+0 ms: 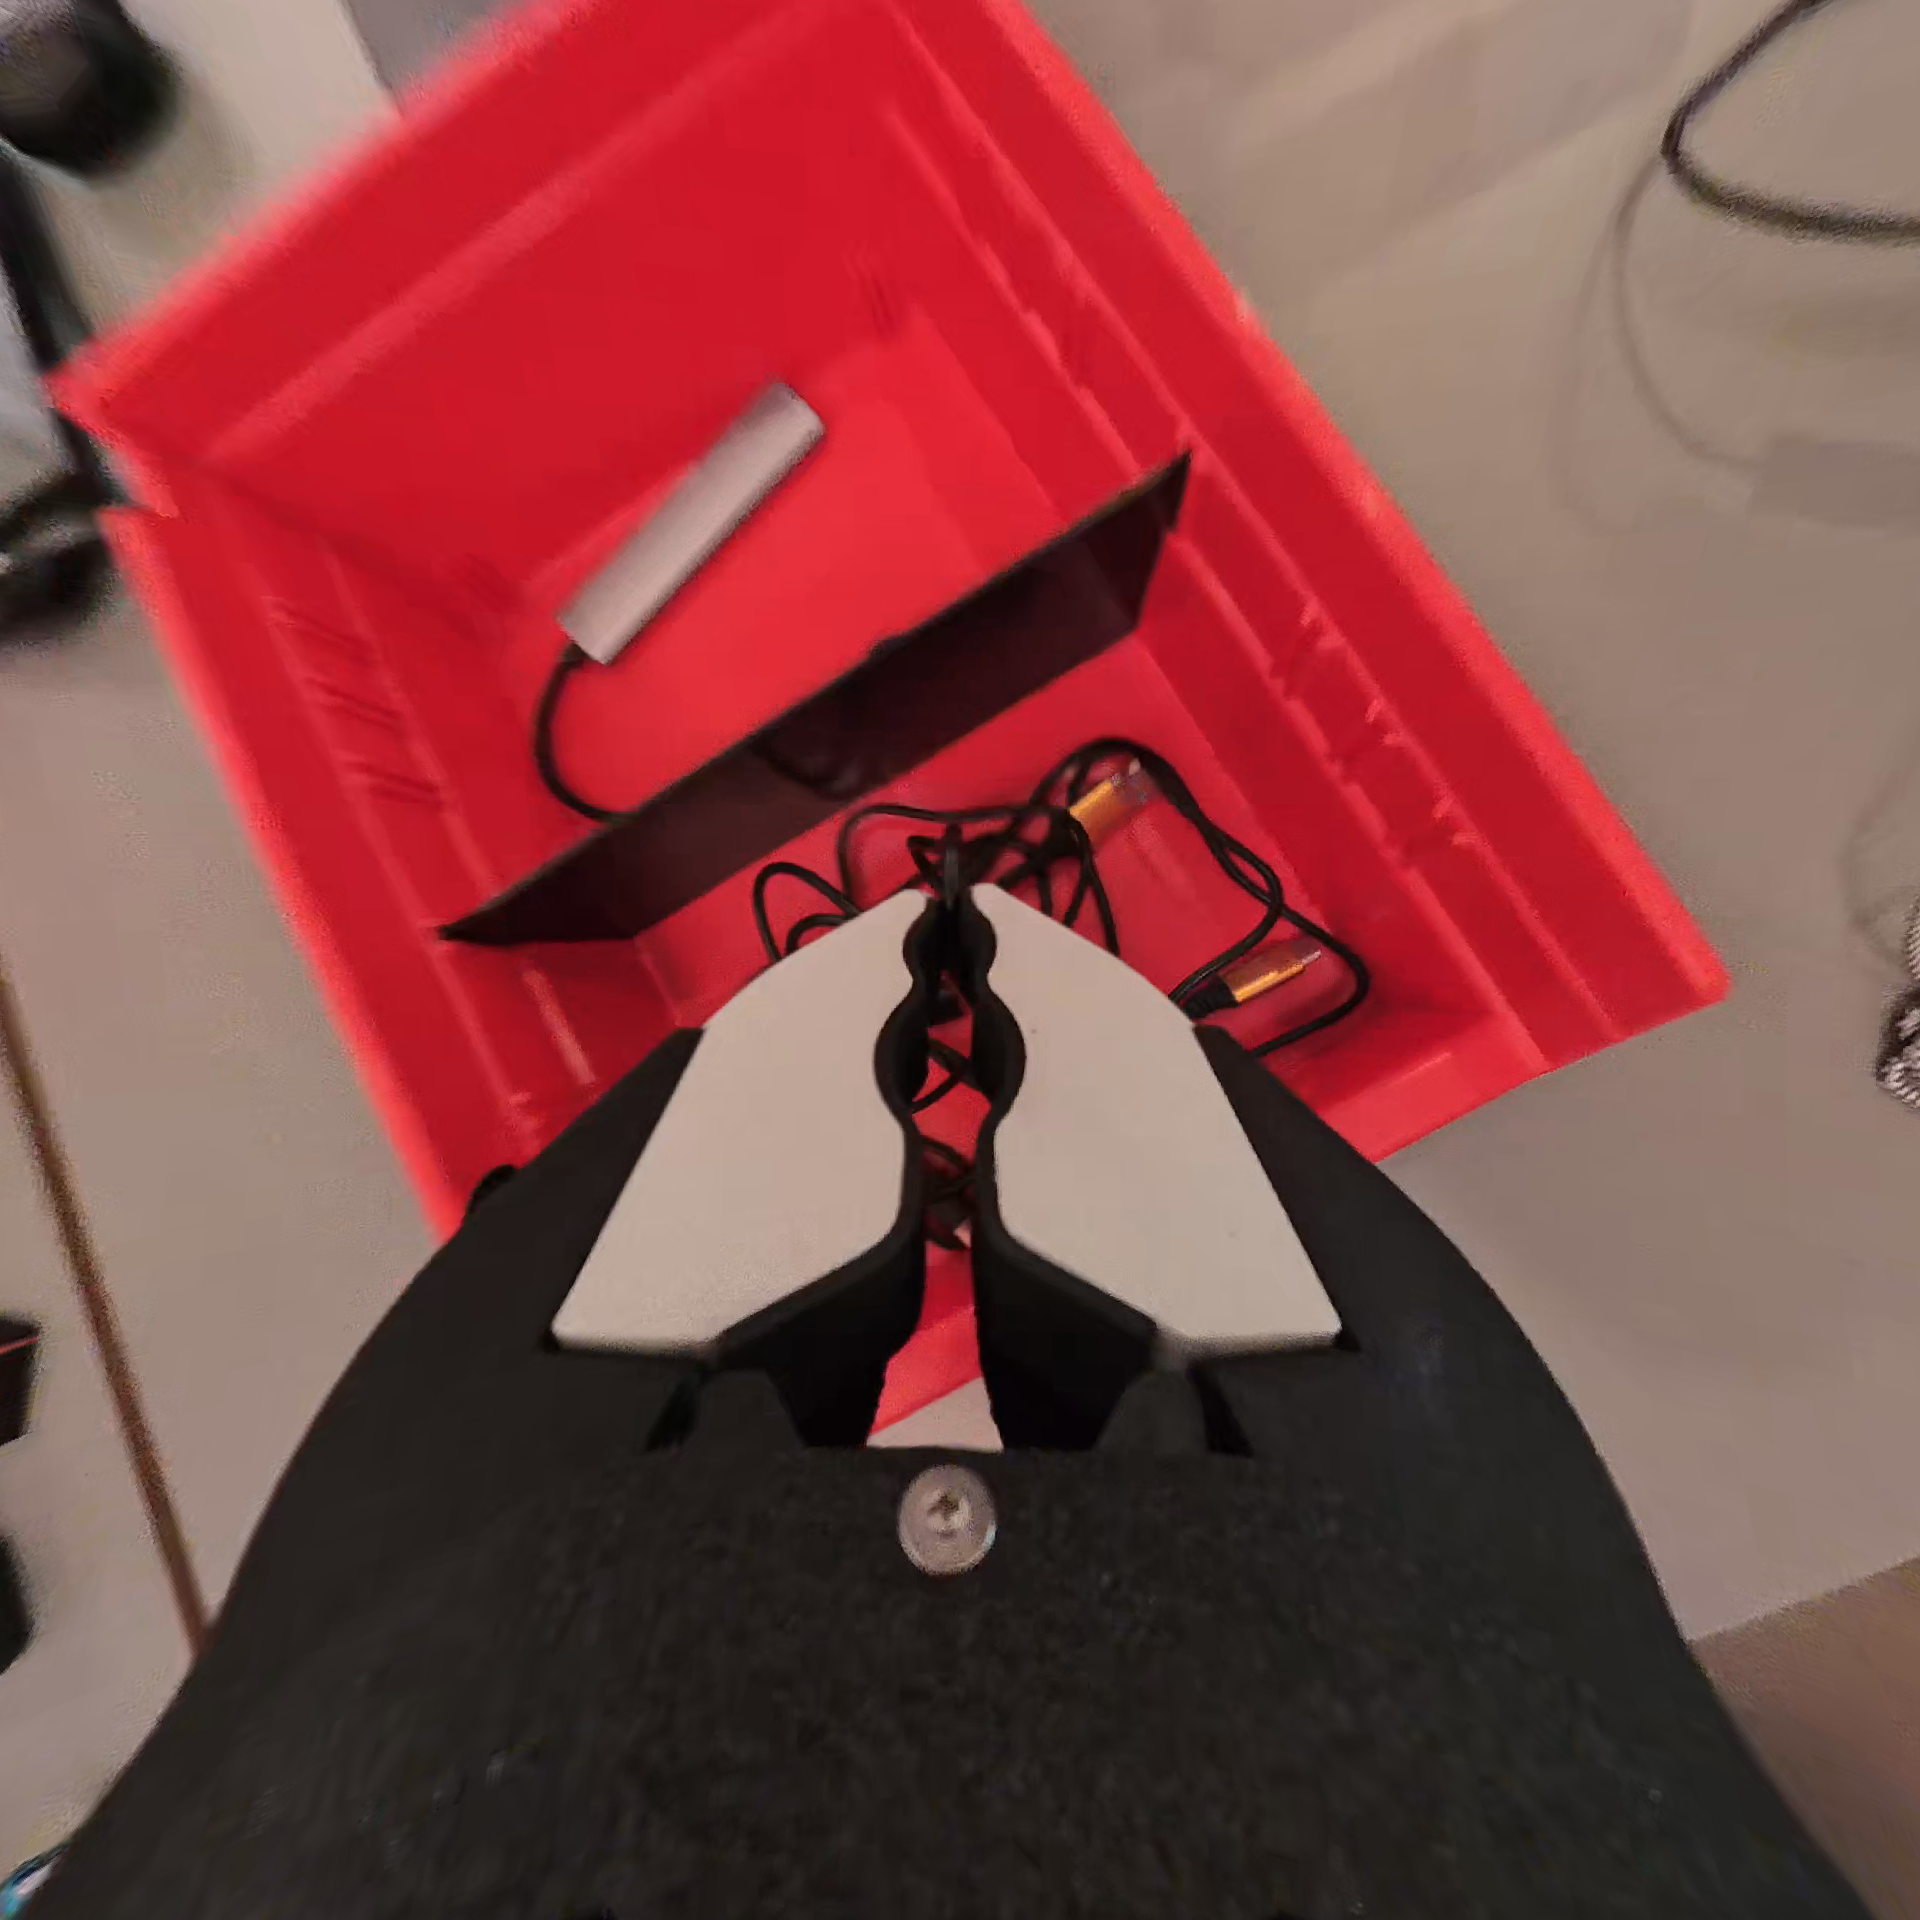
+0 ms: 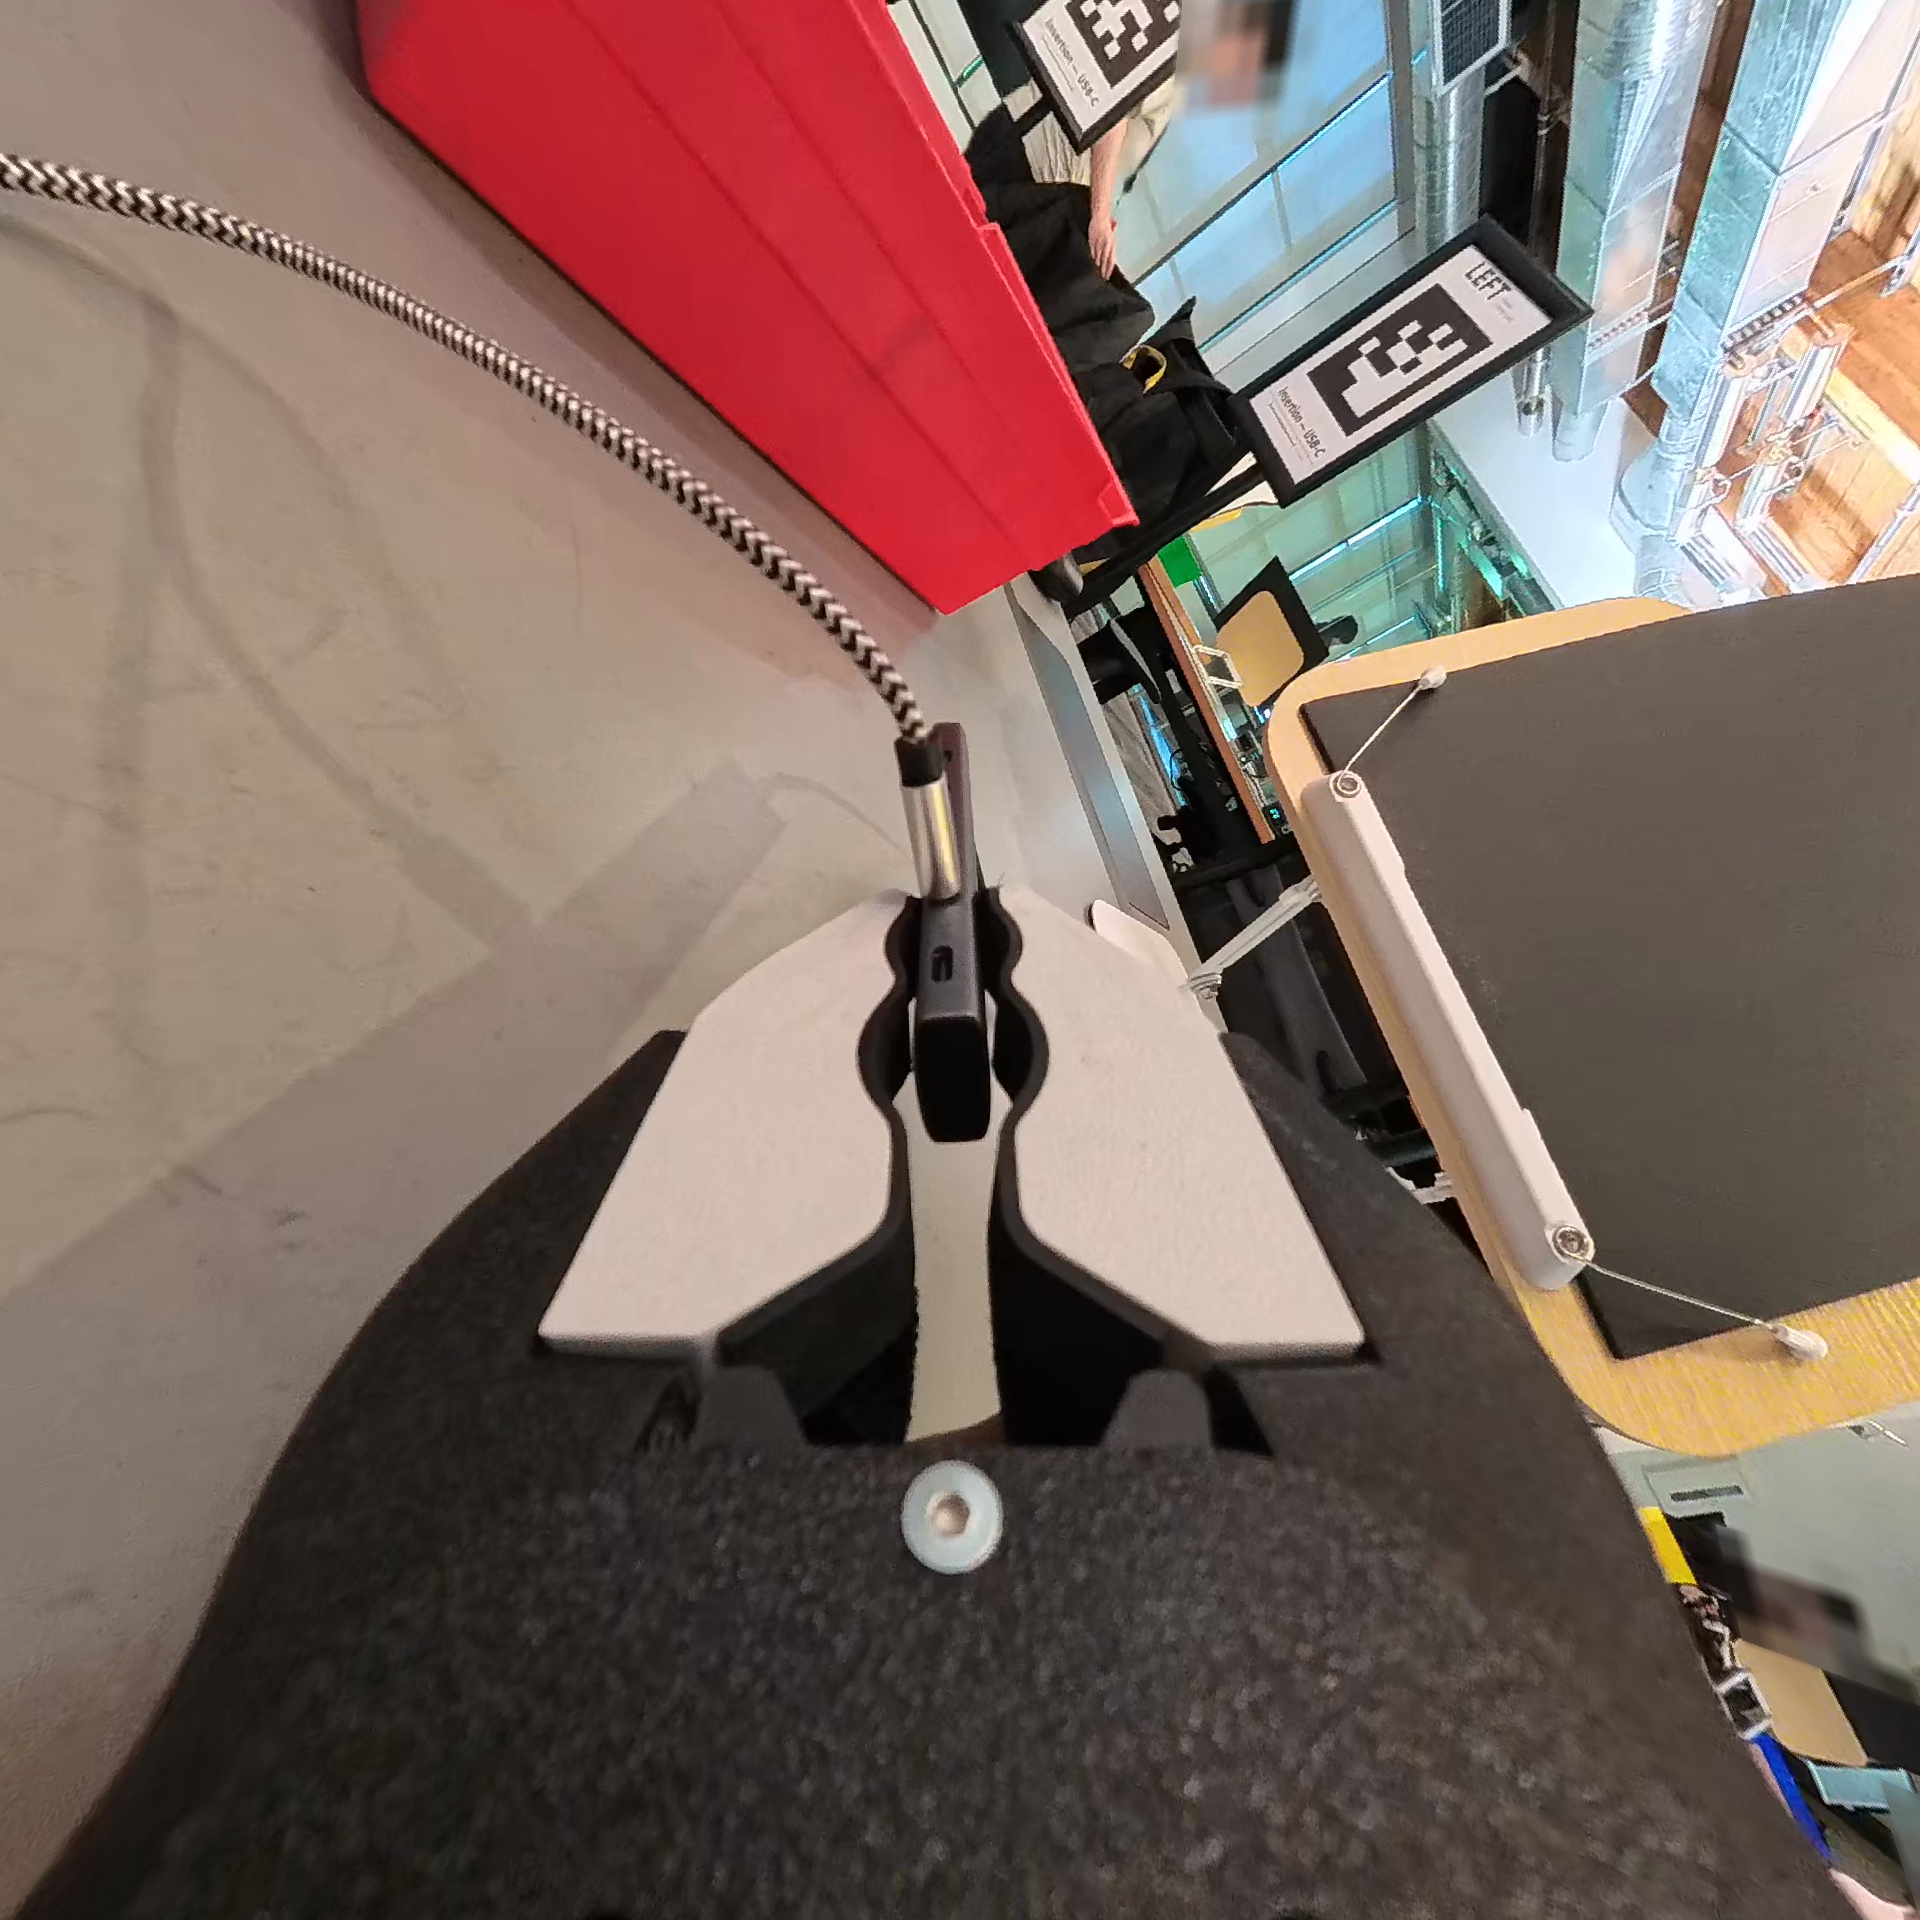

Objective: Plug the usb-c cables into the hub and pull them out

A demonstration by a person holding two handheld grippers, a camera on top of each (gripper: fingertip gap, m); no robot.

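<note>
In the left wrist view a red bin [image 1: 1351, 520] holds a grey hub [image 1: 691, 520] in its far compartment. The near compartment holds tangled black cables with two orange plugs [image 1: 1107, 800] [image 1: 1268, 977]. My left gripper [image 1: 951, 902] hovers over the near compartment, shut on a loop of black cable [image 1: 951, 860]. In the right wrist view my right gripper [image 2: 951, 904] is shut on a dark flat hub [image 2: 951, 997]. A silver plug [image 2: 932, 831] on a black-and-white braided cable [image 2: 416, 301] sits in the hub's edge.
A black divider [image 1: 831, 707] splits the bin. A loose black cable [image 1: 1714, 177] lies on the pale table beyond the bin. In the right wrist view the bin's outer wall [image 2: 727, 260] is at upper left, and a black-topped wooden board [image 2: 1662, 935] and framed marker signs [image 2: 1413, 353] are on the right. My right fingertips sit around 30 cm from my left ones.
</note>
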